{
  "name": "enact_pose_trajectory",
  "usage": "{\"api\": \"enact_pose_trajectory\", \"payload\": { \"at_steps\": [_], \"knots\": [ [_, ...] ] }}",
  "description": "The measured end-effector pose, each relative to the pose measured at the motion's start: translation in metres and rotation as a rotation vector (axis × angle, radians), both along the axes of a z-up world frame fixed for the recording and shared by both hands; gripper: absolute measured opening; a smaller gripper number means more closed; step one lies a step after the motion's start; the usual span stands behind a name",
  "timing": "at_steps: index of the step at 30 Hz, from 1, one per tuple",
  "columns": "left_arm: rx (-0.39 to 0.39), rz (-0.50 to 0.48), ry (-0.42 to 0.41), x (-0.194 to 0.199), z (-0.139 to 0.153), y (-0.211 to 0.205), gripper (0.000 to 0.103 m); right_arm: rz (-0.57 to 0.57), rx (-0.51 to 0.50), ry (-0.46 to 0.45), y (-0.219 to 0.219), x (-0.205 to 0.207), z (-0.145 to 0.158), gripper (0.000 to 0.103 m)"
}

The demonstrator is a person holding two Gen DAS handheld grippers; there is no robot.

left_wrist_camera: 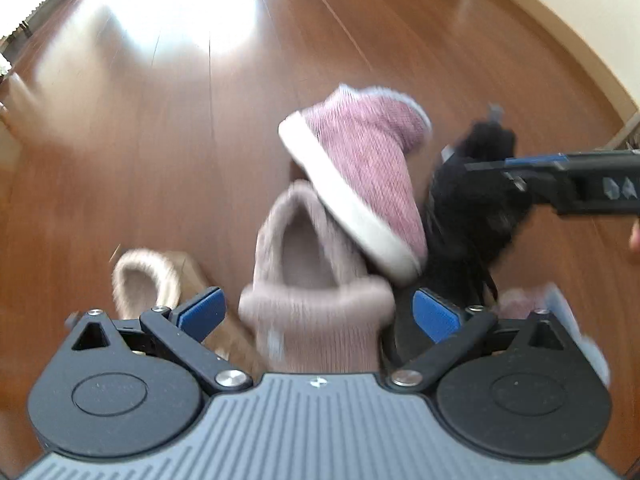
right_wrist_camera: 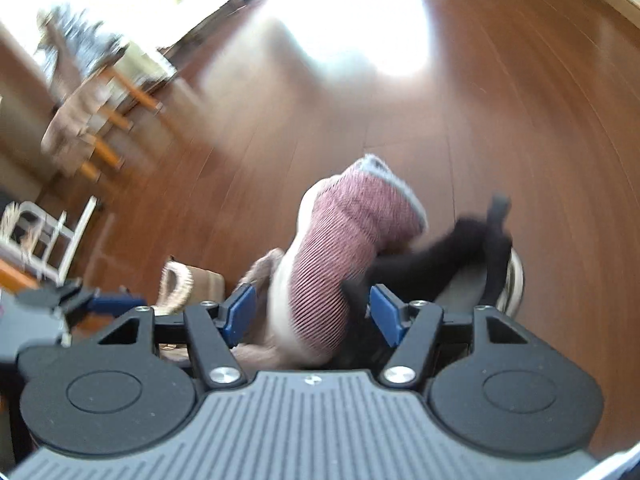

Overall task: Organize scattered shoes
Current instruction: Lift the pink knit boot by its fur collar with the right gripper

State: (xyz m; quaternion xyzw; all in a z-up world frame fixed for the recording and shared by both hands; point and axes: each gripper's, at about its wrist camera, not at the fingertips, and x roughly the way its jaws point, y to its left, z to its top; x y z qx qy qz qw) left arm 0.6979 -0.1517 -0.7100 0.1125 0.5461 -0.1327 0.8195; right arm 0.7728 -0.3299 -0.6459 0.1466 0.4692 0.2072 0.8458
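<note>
A: Shoes heaped mid-frame on floor (left_wrist_camera: 160,140). Left claw (left_wrist_camera: 318,312) spread around beige slipper (left_wrist_camera: 312,276); right claw (right_wrist_camera: 312,316) spread around pink slipper (right_wrist_camera: 344,252).

B: Pink leans on beige. Lifting either could topple it onto black shoe (left_wrist_camera: 468,208).

Floor (left_wrist_camera: 160,140): reddish-brown wood-look planks, glossy, long seams running away from both cameras. Sunlight glare (left_wrist_camera: 180,8): one broad blown-out white patch on the boards, seen in both views. Wall (left_wrist_camera: 560,12): cream, plain, meeting the floor along a pale baseboard (left_wrist_camera: 532,26) (curved by the lens). Wooden furniture (right_wrist_camera: 108,120): orange-brown legs and rails at the left of the right wrist view, blurred; type uncertain. White rack (right_wrist_camera: 60,236): slatted frame, lower left, beside woven material. Fringed white fabric (left_wrist_camera: 44,0): upper-left corner of the left wrist view.
</note>
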Motion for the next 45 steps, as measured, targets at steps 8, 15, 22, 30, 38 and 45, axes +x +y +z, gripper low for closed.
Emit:
{"api": "enact_pose_trajectory", "payload": {
  "at_steps": [8, 15, 22, 30, 38, 45],
  "knots": [
    [0.025, 0.02, -0.069, 0.046, -0.016, 0.005, 0.1, 0.093, -0.036, 0.025, -0.008, 0.068, -0.023, 0.061],
    [-0.029, 0.039, -0.049, 0.046, -0.024, 0.012, 0.1, 0.121, -0.034, 0.055, -0.008, 0.129, -0.049, 0.071],
    [-0.069, -0.013, -0.016, 0.014, -0.025, 0.025, 0.1, 0.08, 0.001, 0.217, 0.018, 0.152, -0.093, 0.066],
    [-0.029, -0.059, 0.007, -0.02, -0.023, 0.025, 0.1, 0.223, -0.089, -0.09, 0.056, 0.105, -0.03, 0.015],
    [0.028, -0.109, -0.034, -0.059, 0.018, 0.034, 0.1, 0.191, -0.014, -0.402, 0.018, 0.014, 0.072, 0.014],
    [-0.054, -0.225, -0.124, -0.1, 0.046, 0.008, 0.101, 0.063, 0.075, -0.521, -0.091, -0.106, 0.145, 0.013]
  ]
}}
